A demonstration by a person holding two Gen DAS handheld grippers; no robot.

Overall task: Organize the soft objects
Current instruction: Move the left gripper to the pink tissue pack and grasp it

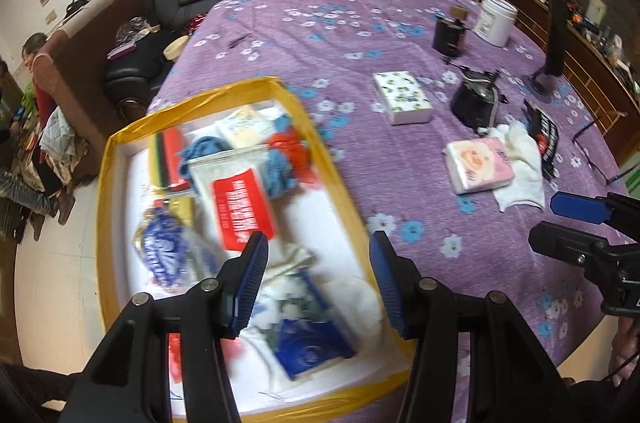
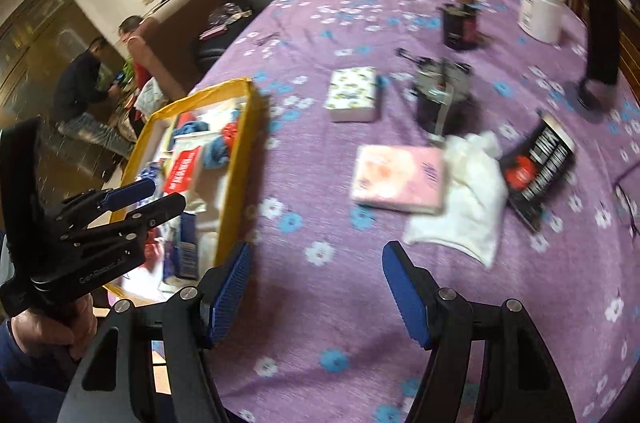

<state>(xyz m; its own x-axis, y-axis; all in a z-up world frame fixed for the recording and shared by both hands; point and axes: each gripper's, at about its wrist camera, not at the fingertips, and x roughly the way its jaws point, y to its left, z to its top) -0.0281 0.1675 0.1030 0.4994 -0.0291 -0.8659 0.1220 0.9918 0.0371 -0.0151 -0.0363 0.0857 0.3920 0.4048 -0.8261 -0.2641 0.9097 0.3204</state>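
A yellow-rimmed box [image 1: 105,191] at the table's left edge holds several soft packs and cloths, among them a red-labelled bag [image 1: 240,207] and a blue pack [image 1: 308,347]. My left gripper [image 1: 318,287] is open and empty above the box's near end. The box also shows in the right wrist view [image 2: 236,183]. My right gripper [image 2: 316,297] is open and empty over bare tablecloth. Ahead of it lie a pink tissue pack [image 2: 400,179], a white cloth [image 2: 464,207] and a floral tissue pack [image 2: 352,95].
The purple floral tablecloth [image 2: 320,303] also carries a black pot [image 2: 438,95], a dark jar [image 2: 460,23], a white tub [image 2: 542,9], a black printed packet [image 2: 540,167] and glasses [image 2: 628,199]. A black stand [image 2: 600,23] rises at the right. Sofas and seated people are beyond.
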